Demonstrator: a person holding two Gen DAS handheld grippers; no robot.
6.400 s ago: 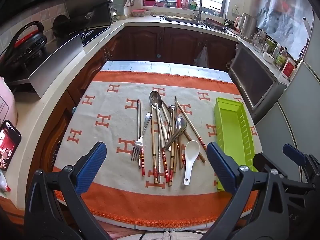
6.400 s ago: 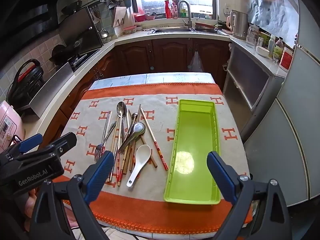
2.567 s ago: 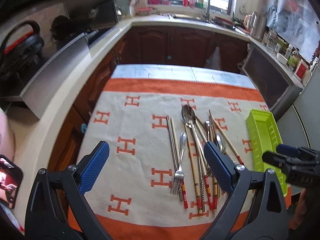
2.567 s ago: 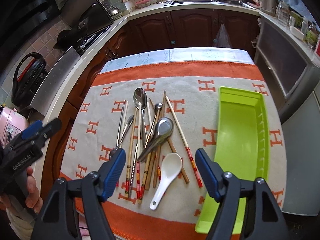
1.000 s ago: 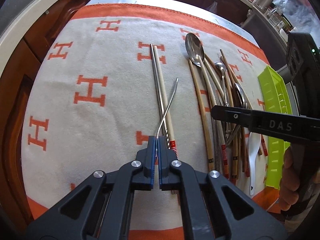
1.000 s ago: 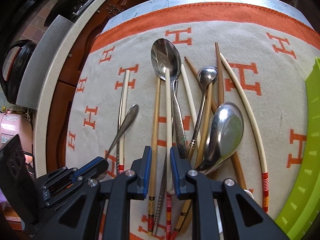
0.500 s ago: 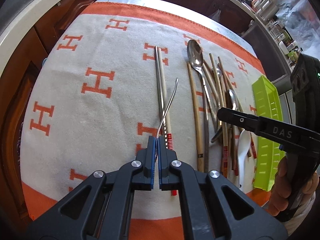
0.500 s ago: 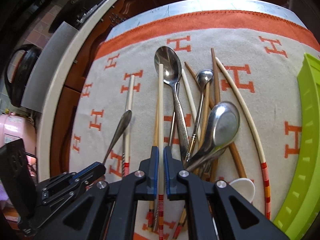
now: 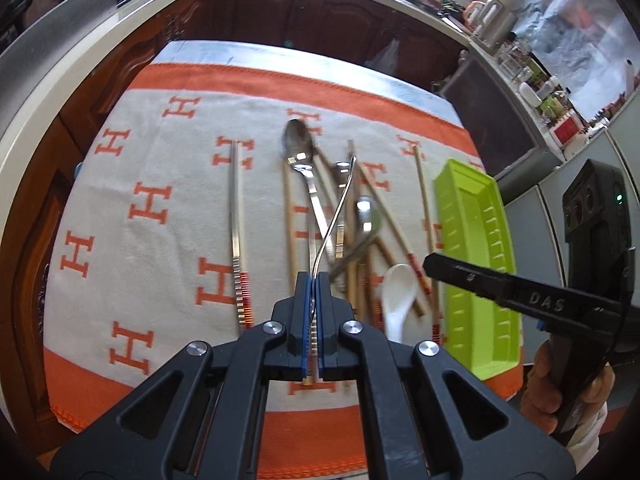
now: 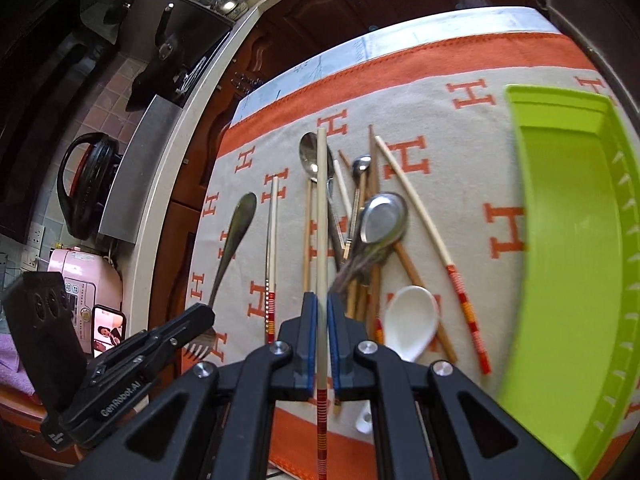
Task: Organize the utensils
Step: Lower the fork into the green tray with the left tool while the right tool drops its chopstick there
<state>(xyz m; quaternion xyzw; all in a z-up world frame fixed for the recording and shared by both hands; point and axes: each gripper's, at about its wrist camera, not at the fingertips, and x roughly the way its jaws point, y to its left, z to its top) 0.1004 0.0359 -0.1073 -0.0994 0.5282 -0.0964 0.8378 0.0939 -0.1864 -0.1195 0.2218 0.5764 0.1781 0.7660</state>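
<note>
My left gripper (image 9: 314, 280) is shut on a steel fork (image 9: 340, 204); the curved handle sticks forward above the pile and the tines are hidden between the pads. The right wrist view shows that fork (image 10: 236, 232) lifted at the left, held by the left gripper (image 10: 202, 318). My right gripper (image 10: 321, 308) is shut on a pale chopstick (image 10: 321, 200) with a red-striped end, pointing forward over the pile. Spoons, a white ceramic spoon (image 10: 412, 320) and several chopsticks lie on the orange-and-beige cloth (image 9: 160, 208). The green tray (image 9: 472, 248) stands empty at the right.
Two chopsticks (image 9: 236, 216) lie apart on the left of the cloth. A person's hand (image 9: 568, 384) holds the right gripper's body (image 9: 520, 296) near the tray's front end. A pink appliance (image 10: 80, 280), a phone (image 10: 109, 330) and a black pot (image 10: 86, 188) are on the left counter.
Both grippers, open at first, came down and shut, the left on the fork, the right on a chopstick. Since half a second ago both have risen and shifted right with them.
</note>
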